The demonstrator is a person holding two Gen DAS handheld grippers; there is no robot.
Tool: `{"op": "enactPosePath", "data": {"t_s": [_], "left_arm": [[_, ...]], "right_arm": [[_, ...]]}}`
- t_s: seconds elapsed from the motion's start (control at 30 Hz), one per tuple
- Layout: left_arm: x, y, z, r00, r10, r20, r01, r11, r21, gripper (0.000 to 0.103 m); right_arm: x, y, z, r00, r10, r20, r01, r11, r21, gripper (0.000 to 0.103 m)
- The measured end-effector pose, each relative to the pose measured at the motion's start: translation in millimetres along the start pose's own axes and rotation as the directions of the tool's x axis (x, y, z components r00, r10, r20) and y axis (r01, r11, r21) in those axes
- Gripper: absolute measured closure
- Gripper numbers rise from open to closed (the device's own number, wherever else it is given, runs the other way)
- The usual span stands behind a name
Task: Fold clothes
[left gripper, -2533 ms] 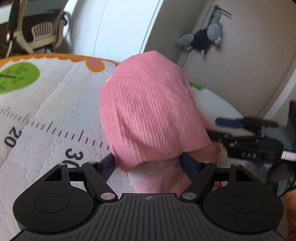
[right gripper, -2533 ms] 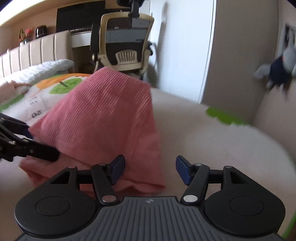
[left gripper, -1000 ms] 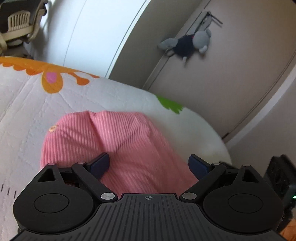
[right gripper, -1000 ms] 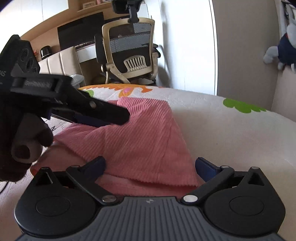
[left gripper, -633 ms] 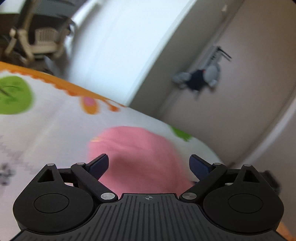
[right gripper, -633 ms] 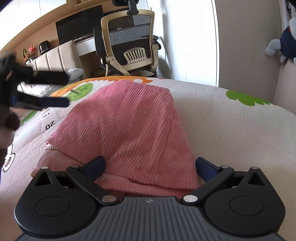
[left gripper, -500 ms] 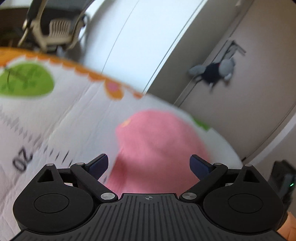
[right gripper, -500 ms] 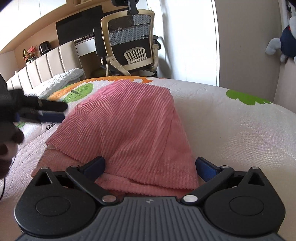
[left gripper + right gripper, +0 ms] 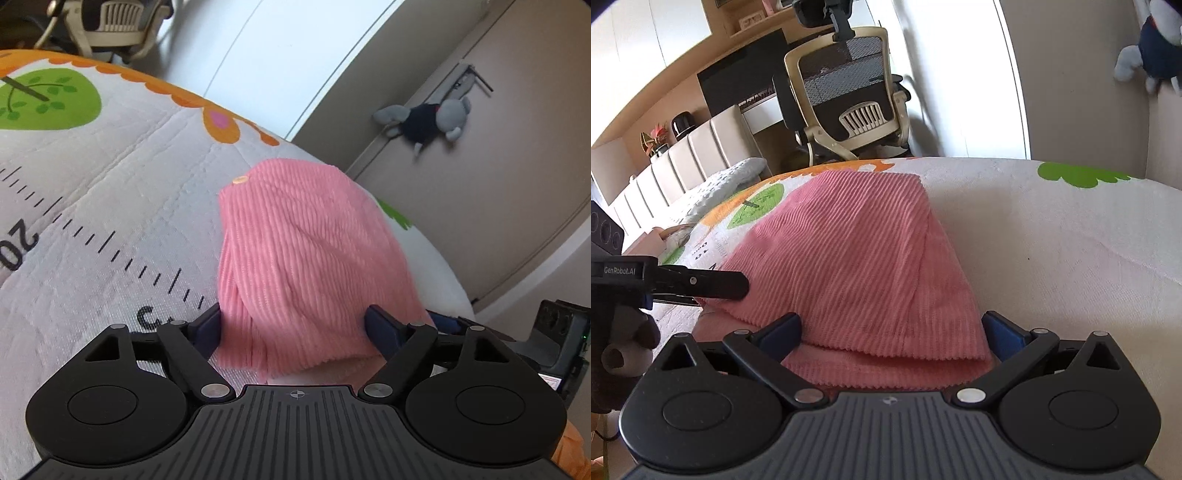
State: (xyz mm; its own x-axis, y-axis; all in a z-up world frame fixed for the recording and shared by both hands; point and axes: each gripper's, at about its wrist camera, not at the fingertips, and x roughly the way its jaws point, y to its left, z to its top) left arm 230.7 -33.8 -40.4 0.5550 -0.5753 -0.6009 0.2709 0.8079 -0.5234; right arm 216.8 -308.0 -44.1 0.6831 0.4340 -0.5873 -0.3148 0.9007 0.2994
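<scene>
Garment: pink corduroy garment (image 9: 857, 266) lies folded on the quilted play mat (image 9: 110, 206).
Left gripper (image 9: 295, 326): swung back, jaws narrower, bracketing the near hem (grip unclear).
Right gripper (image 9: 892, 332): wide, unchanged.
Meaning: another fold likely.

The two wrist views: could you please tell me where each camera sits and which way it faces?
Left wrist: on the left gripper, facing along its open fingers across the pink corduroy garment towards a door with a plush toy.
Right wrist: on the right gripper, fingers open, facing an office chair; a gloved hand shows at left.
Shared: the garment, the printed quilt, the toy, the chair.
</scene>
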Motion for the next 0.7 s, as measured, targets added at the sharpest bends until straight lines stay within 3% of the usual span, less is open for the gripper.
{"op": "enactPosePath", "data": {"t_s": [0.17, 0.27, 0.37, 0.43, 0.47, 0.5, 0.57, 0.7], "left_arm": [[-2, -6, -5, 1.000, 0.022, 0.004, -0.022, 0.998, 0.050, 0.020], [-2, -6, -5, 1.000, 0.015, 0.009, -0.016, 0.999, 0.049, 0.020], [-2, -4, -5, 1.000, -0.006, 0.023, 0.005, 0.999, 0.035, 0.016], [-3, -3, -6, 0.999, -0.019, 0.035, 0.018, 0.999, 0.031, 0.016], [-3, -4, -6, 0.999, -0.019, 0.035, 0.018, 0.999, 0.032, 0.016], [-2, -4, -5, 0.999, -0.018, 0.032, 0.017, 0.999, 0.033, 0.018], [-1, -5, -2, 0.999, -0.031, 0.020, 0.030, 0.999, 0.029, 0.037], [0, -8, 4, 0.999, -0.026, 0.030, 0.024, 0.998, 0.062, 0.044]], "right_arm": [[2, 15, 7, 0.997, -0.011, -0.075, 0.005, 0.997, -0.083, 0.000], [-11, 25, 17, 1.000, 0.000, -0.013, -0.001, 0.996, -0.086, 0.000], [-4, 31, 25, 0.992, -0.127, 0.025, 0.129, 0.985, -0.118, 0.000], [17, 31, 24, 0.972, -0.231, -0.033, 0.223, 0.961, -0.161, 0.000], [21, 33, 21, 0.970, -0.241, -0.027, 0.233, 0.957, -0.172, 0.000], [23, 35, 19, 0.968, -0.250, -0.021, 0.242, 0.953, -0.185, 0.000], [24, 42, 20, 0.962, -0.271, -0.018, 0.261, 0.941, -0.217, 0.000], [29, 47, 21, 0.959, -0.282, -0.007, 0.273, 0.934, -0.230, 0.000]]}}
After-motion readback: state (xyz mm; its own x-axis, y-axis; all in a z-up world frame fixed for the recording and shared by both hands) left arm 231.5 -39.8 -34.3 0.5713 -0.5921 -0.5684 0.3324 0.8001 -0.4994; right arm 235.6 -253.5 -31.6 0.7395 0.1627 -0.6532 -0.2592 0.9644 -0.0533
